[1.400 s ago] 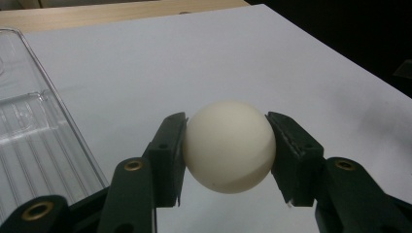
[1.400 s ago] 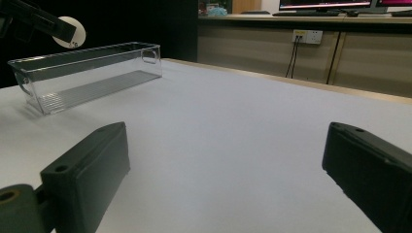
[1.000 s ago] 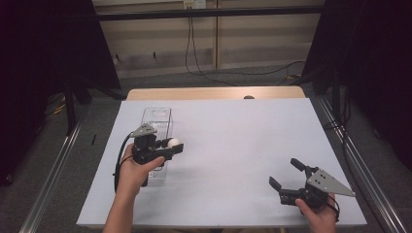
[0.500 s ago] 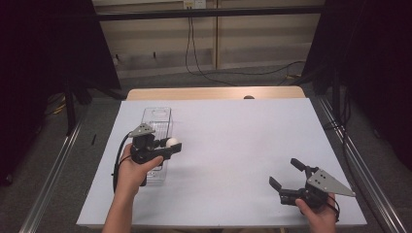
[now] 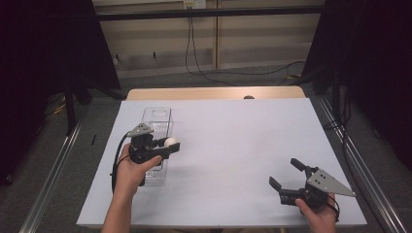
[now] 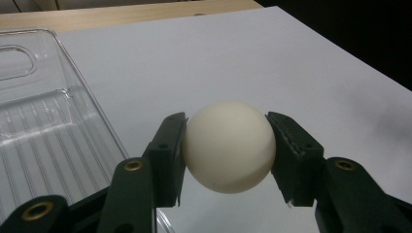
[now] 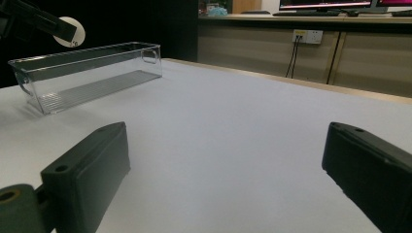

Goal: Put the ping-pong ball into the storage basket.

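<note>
White ball (image 6: 228, 146) clamped in left gripper (image 5: 167, 144), raised at the clear bin's (image 5: 156, 121) 3 o'clock edge, not yet dropped in; right gripper (image 5: 287, 174) idle, jaws wide, empty, at table's 5 o'clock.

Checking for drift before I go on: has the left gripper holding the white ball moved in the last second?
No. In the high view the left gripper sits at the same spot against the clear bin, the white ball clamped just past the bin's right wall.

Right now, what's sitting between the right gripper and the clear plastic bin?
Nothing: in the right gripper view, bare white table runs from the open right gripper to the clear bin.
</note>
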Demonstrator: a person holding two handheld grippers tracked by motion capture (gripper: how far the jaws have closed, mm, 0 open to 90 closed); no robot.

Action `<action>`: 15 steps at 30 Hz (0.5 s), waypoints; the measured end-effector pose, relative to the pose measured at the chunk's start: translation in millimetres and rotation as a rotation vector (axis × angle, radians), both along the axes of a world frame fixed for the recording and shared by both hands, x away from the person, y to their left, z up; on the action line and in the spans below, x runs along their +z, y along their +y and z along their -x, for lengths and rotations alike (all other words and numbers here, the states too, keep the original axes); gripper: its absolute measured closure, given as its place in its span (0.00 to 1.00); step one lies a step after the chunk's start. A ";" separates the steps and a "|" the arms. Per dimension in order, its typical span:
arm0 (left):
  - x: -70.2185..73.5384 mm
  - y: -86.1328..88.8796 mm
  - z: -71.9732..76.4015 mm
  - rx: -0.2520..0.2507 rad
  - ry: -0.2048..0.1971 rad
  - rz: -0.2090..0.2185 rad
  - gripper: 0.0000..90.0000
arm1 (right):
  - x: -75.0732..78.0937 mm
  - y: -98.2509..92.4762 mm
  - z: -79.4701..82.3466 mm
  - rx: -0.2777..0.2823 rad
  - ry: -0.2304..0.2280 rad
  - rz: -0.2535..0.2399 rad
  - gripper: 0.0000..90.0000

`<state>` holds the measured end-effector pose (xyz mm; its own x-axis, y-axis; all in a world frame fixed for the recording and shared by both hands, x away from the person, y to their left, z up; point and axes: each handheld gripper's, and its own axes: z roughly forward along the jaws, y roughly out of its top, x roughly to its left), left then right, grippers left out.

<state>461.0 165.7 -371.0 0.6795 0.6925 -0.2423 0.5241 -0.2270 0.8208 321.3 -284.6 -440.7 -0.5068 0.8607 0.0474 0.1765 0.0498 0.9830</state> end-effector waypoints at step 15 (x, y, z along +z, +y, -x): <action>-0.6 3.4 -0.9 0.005 0.002 0.003 0.57 | -0.1 0.0 -0.1 0.000 -0.001 0.001 0.03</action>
